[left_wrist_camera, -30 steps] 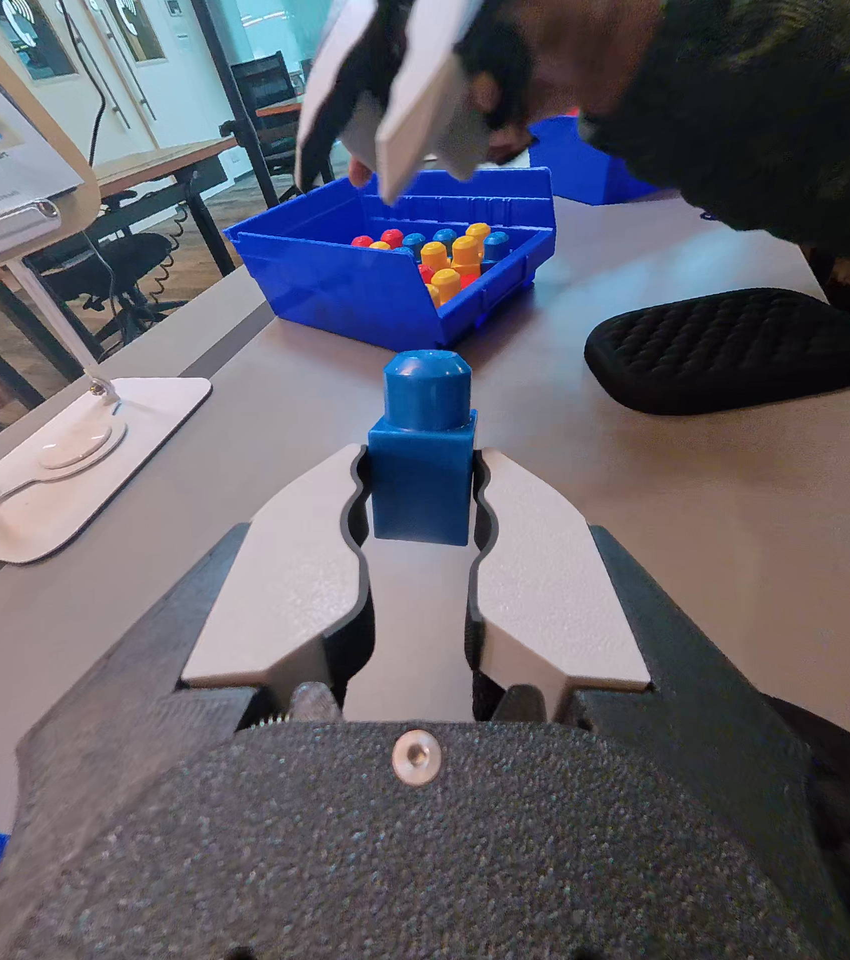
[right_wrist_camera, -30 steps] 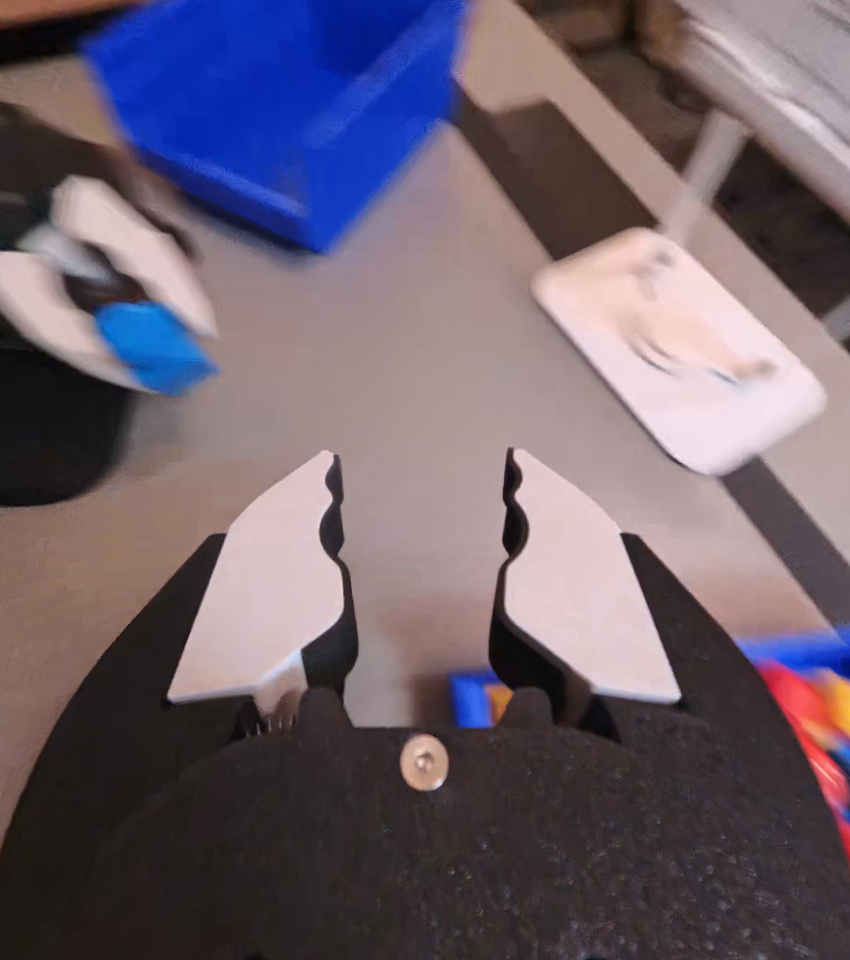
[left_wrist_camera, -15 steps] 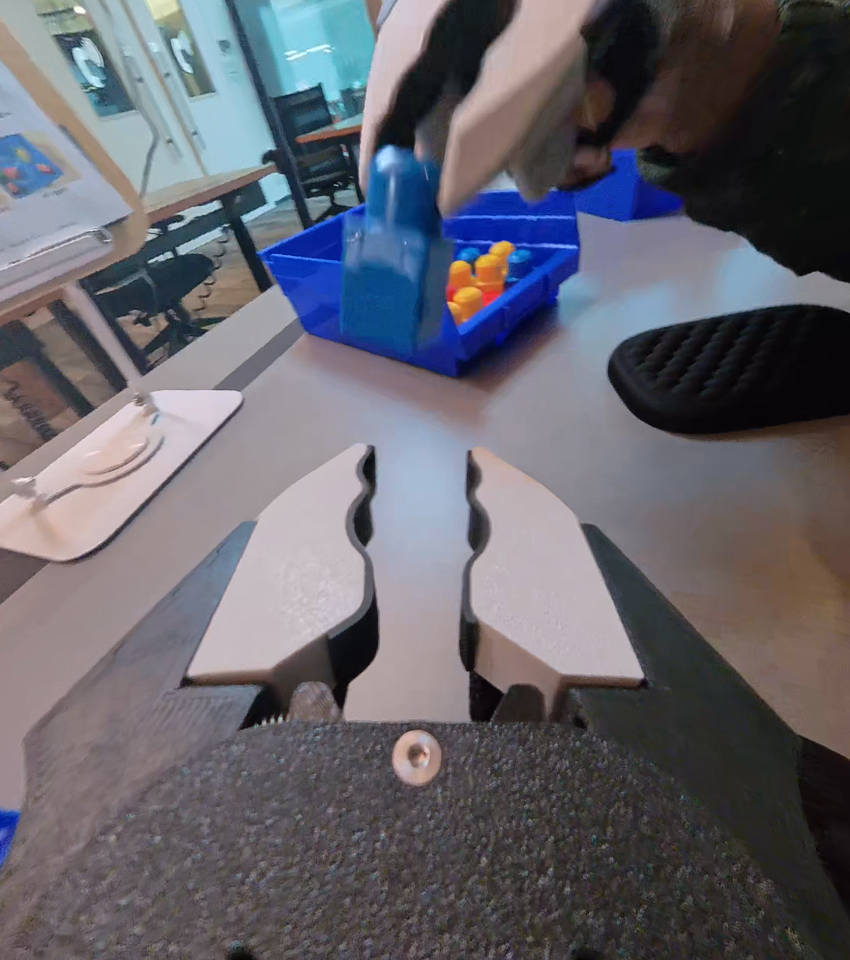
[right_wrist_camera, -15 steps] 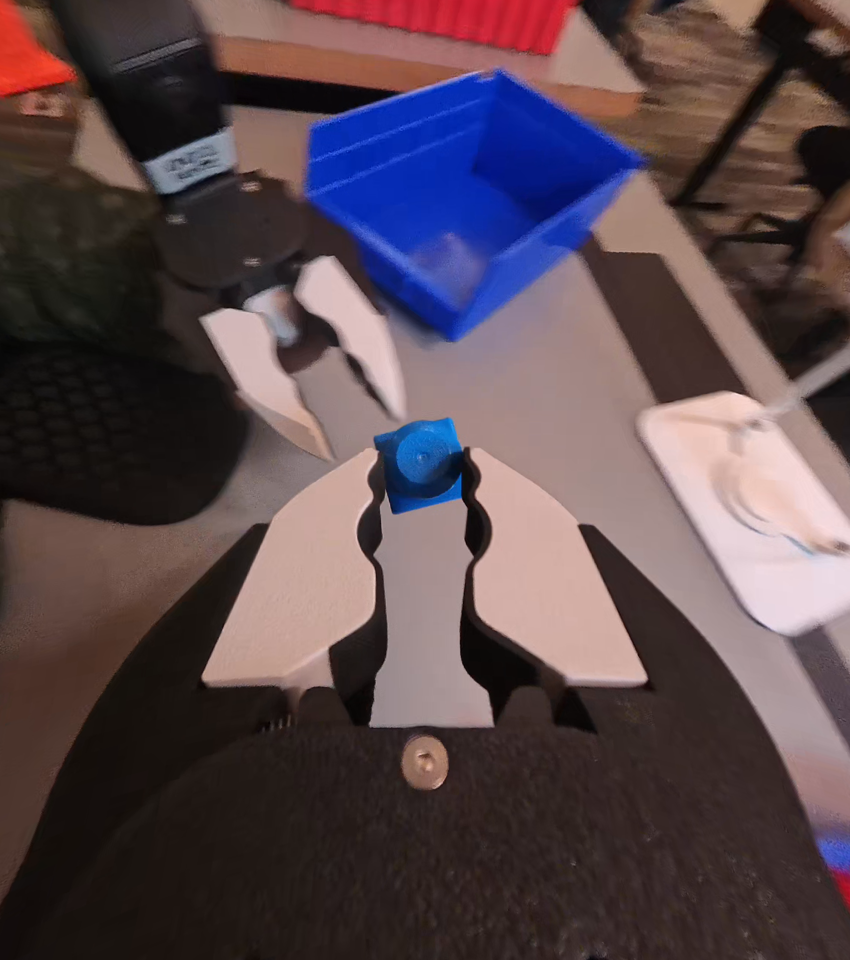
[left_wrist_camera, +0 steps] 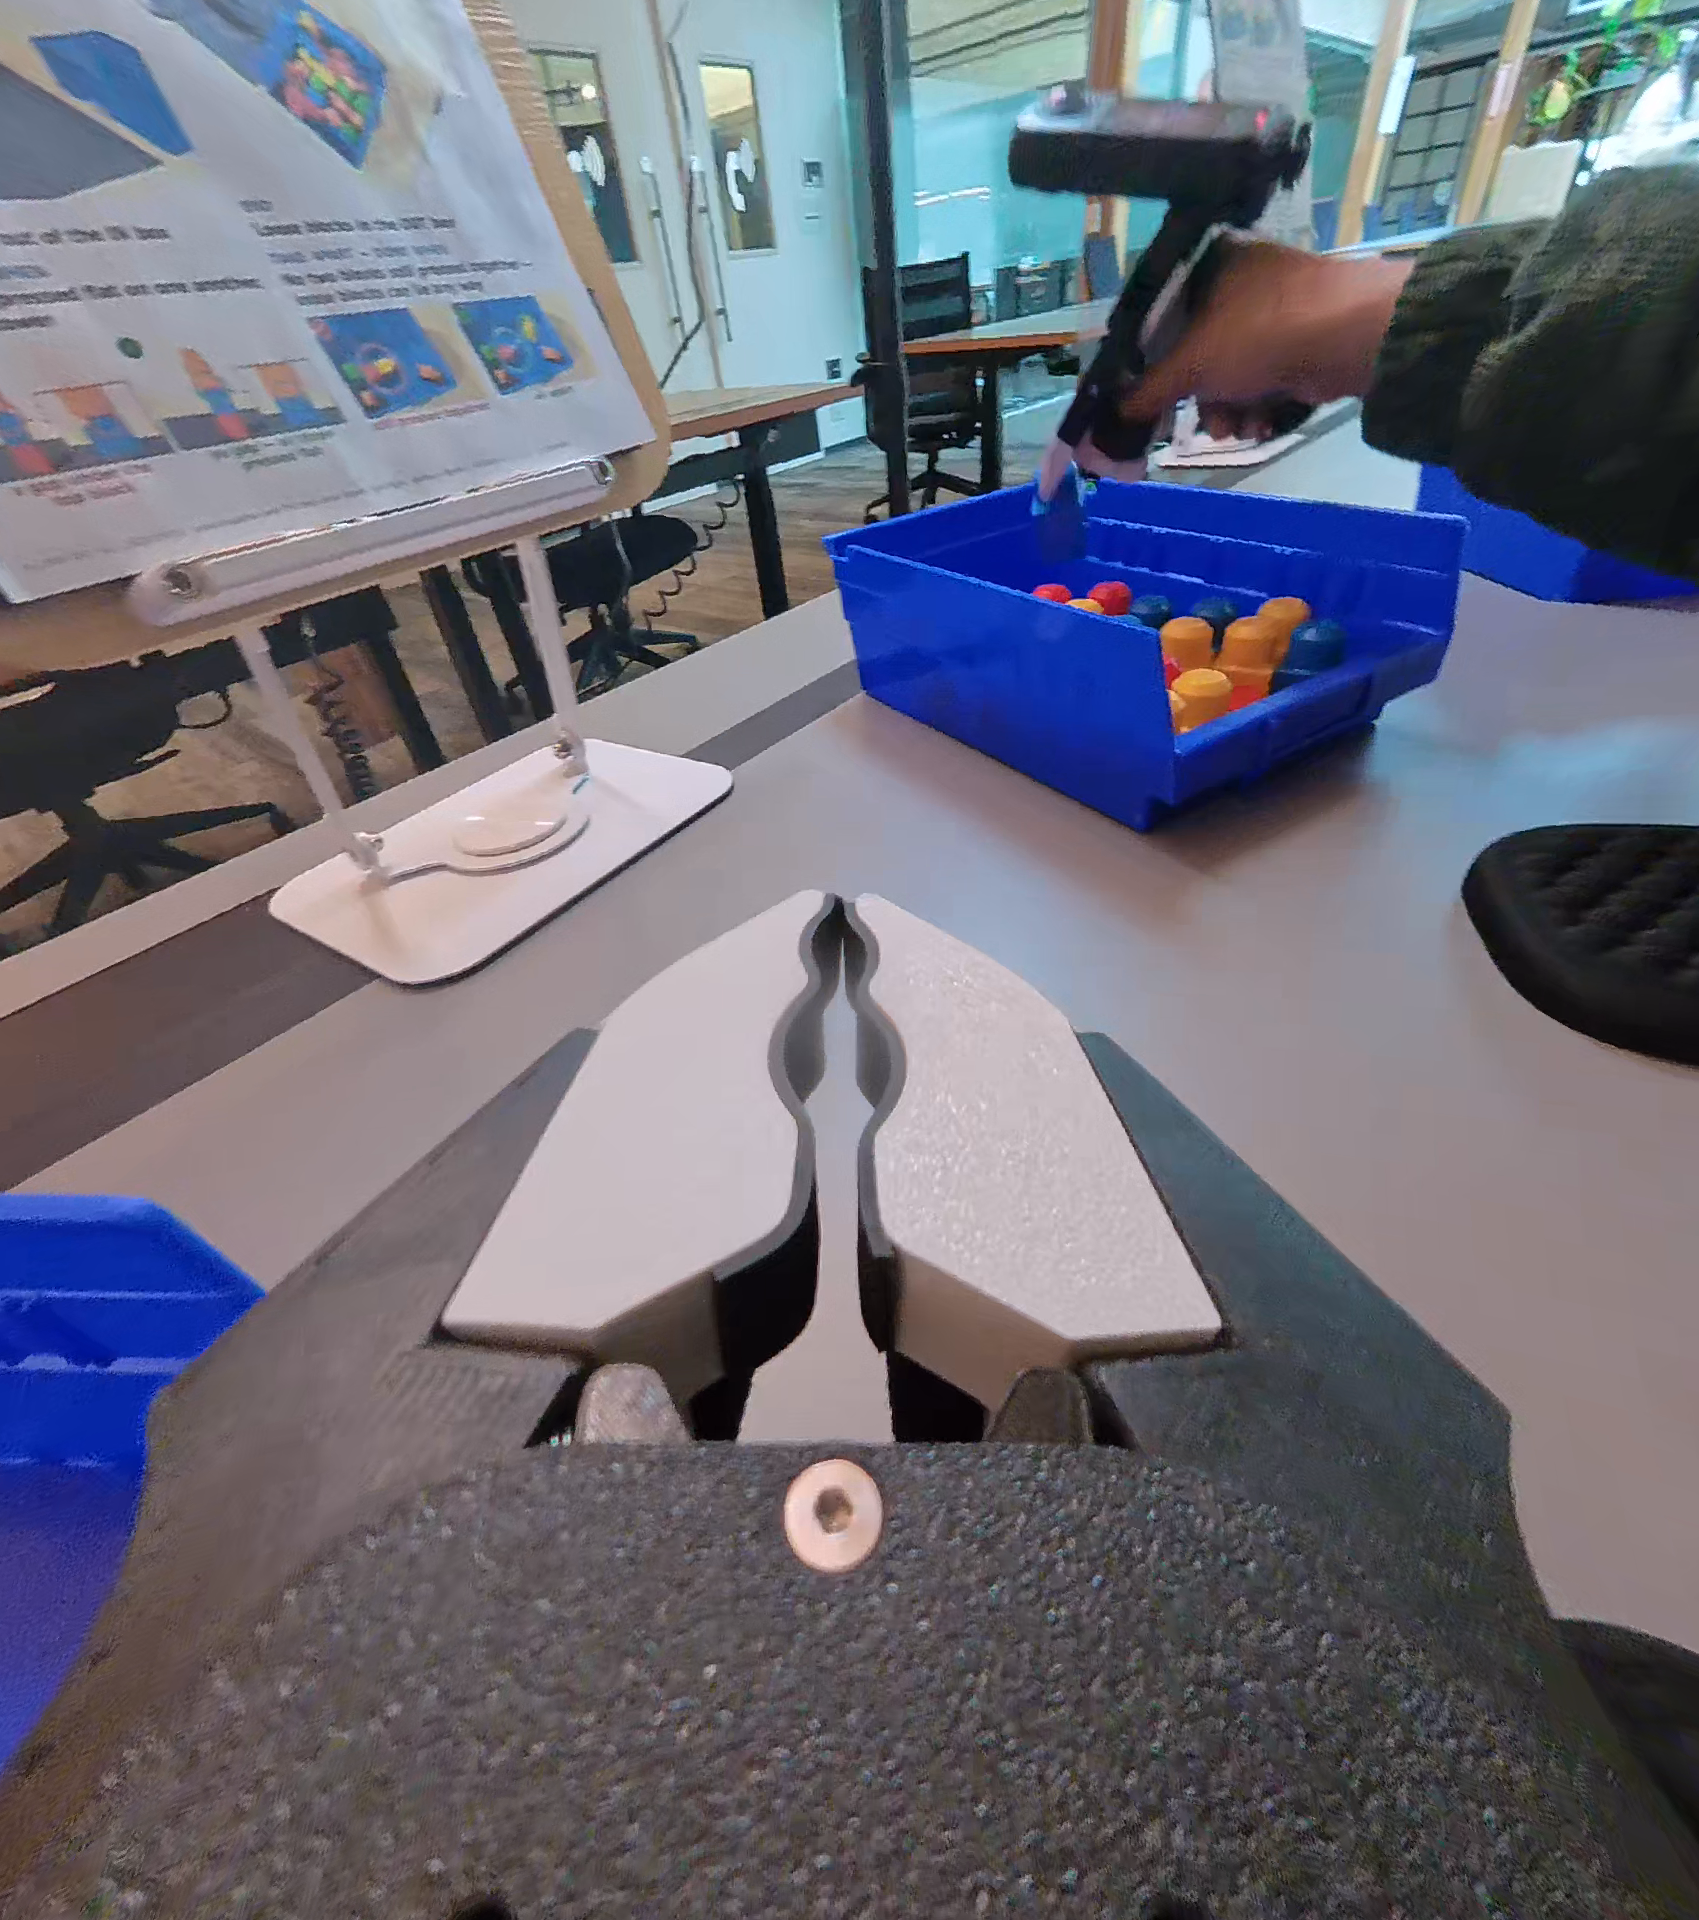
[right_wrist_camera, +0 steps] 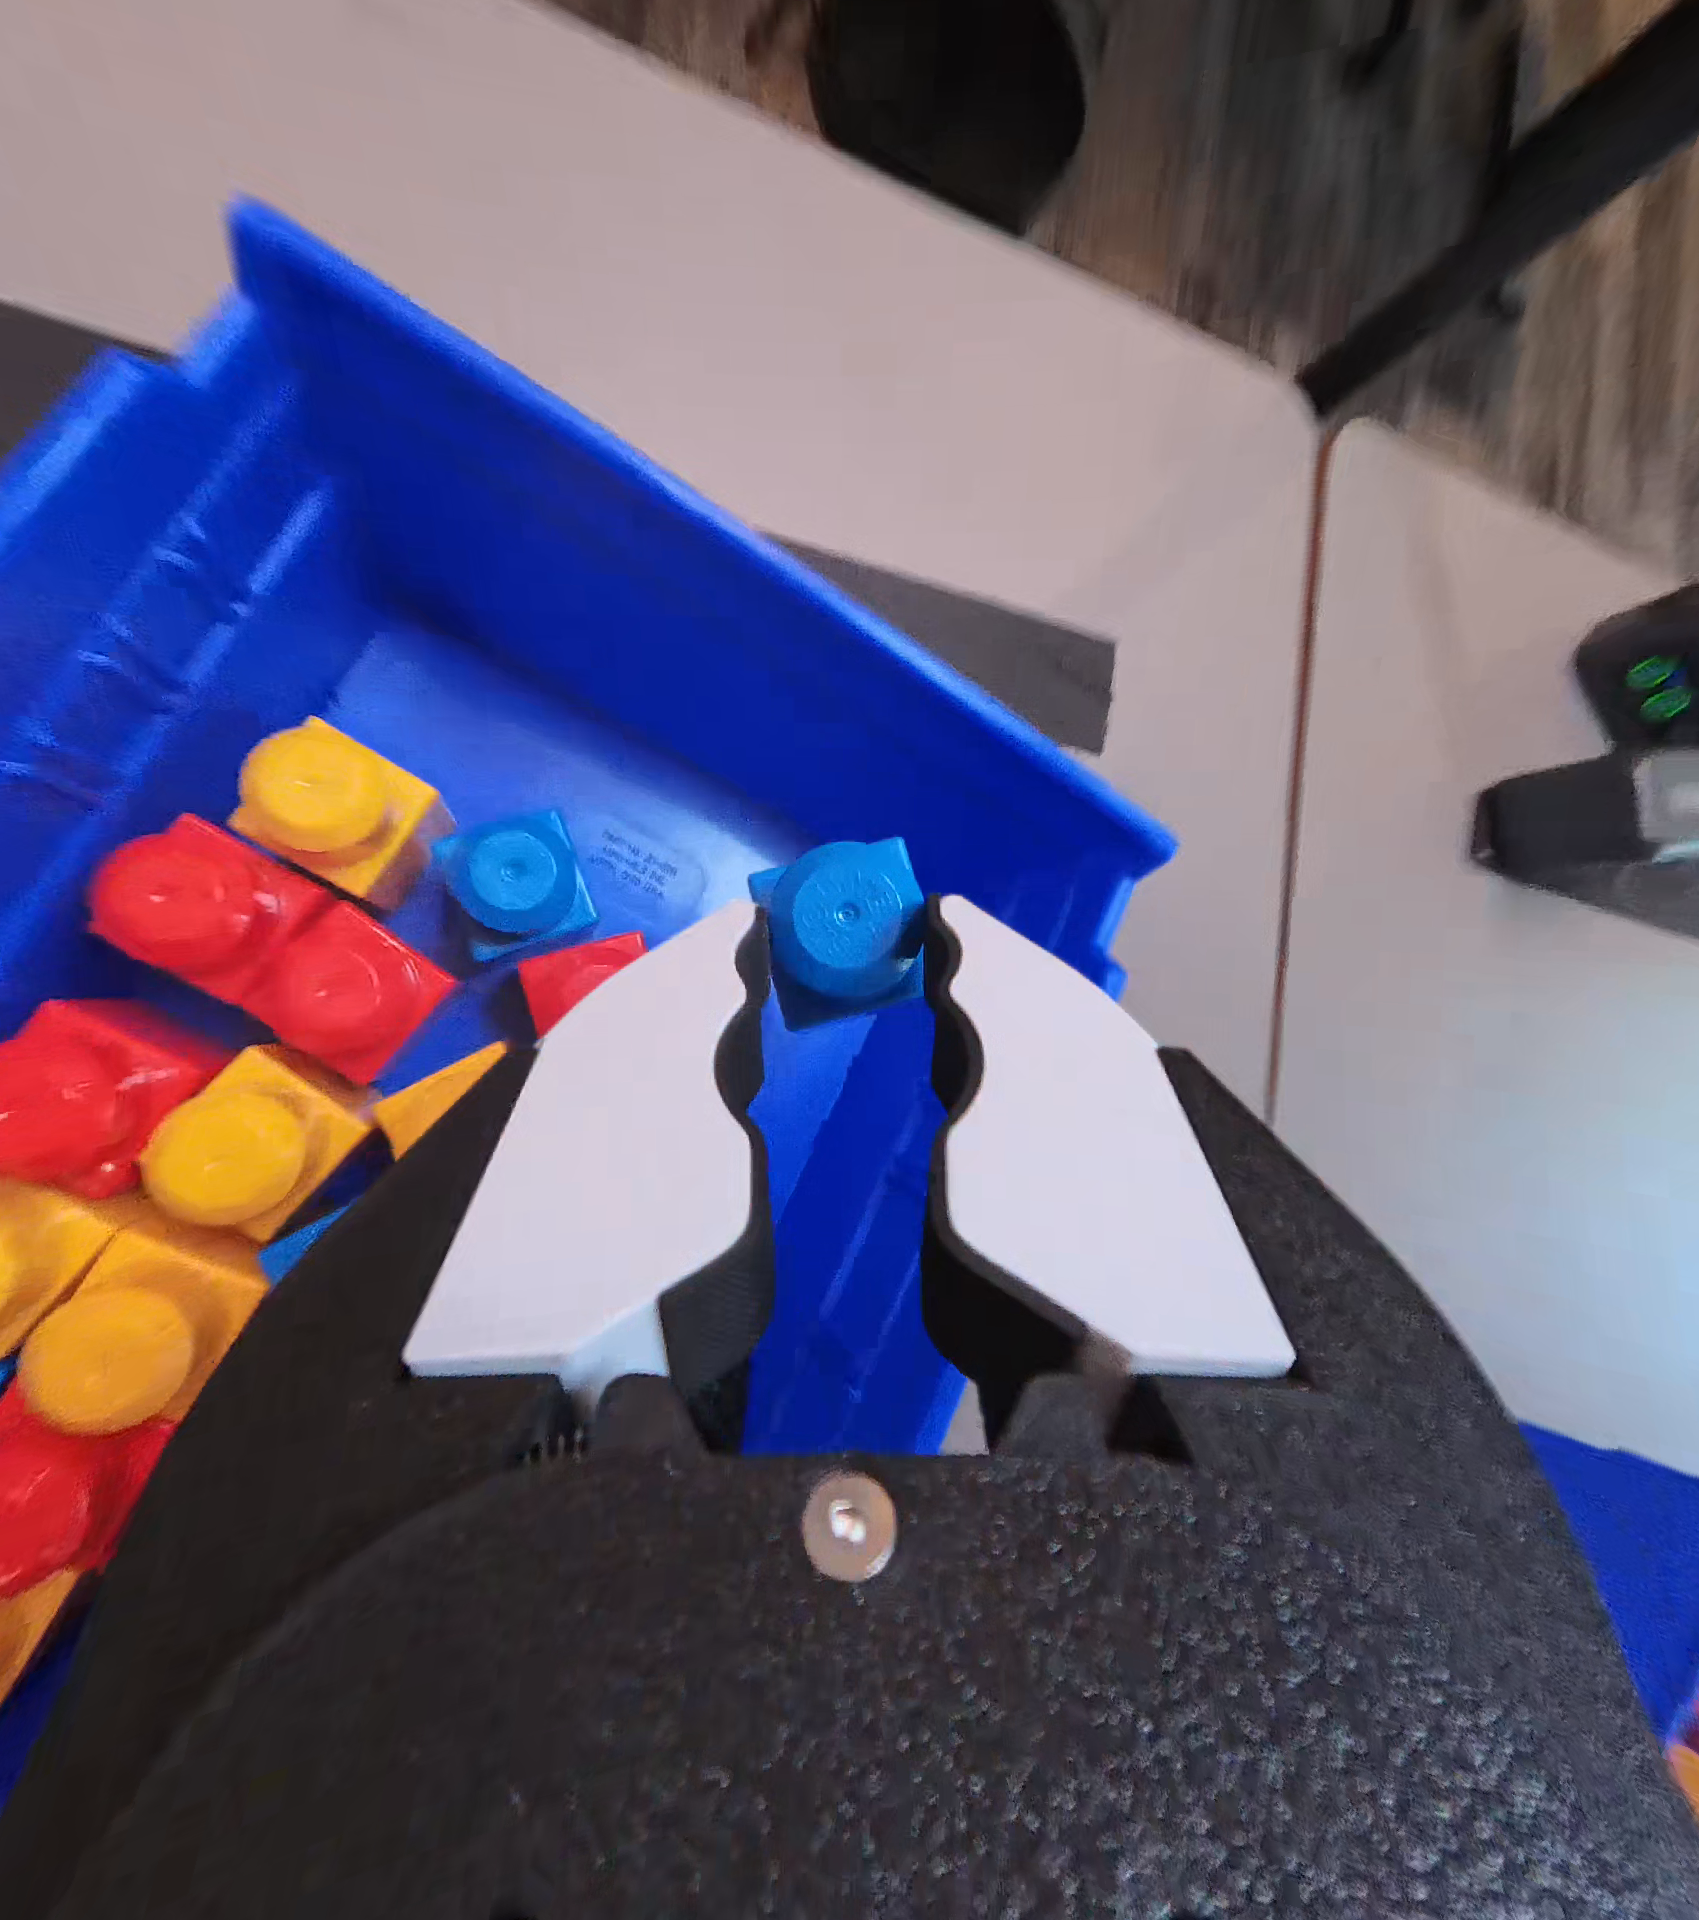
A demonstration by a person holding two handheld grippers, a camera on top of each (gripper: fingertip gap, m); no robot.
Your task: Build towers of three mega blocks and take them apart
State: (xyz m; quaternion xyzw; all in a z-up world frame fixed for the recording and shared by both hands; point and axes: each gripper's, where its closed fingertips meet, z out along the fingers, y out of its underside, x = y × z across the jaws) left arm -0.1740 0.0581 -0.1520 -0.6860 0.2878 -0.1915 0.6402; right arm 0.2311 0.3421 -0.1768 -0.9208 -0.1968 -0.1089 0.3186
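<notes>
Blue block sits pinched between the right gripper tips, stud facing the camera, long axis along the fingers — over the blue bin's near corner, no longer above bare table. Left gripper, emptied, has closed; grey tabletop lies ahead.

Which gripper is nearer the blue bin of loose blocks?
Right. The right gripper hangs over the blue bin, shut on a blue block. The left gripper sits shut and empty above the table, well short of it.
</notes>
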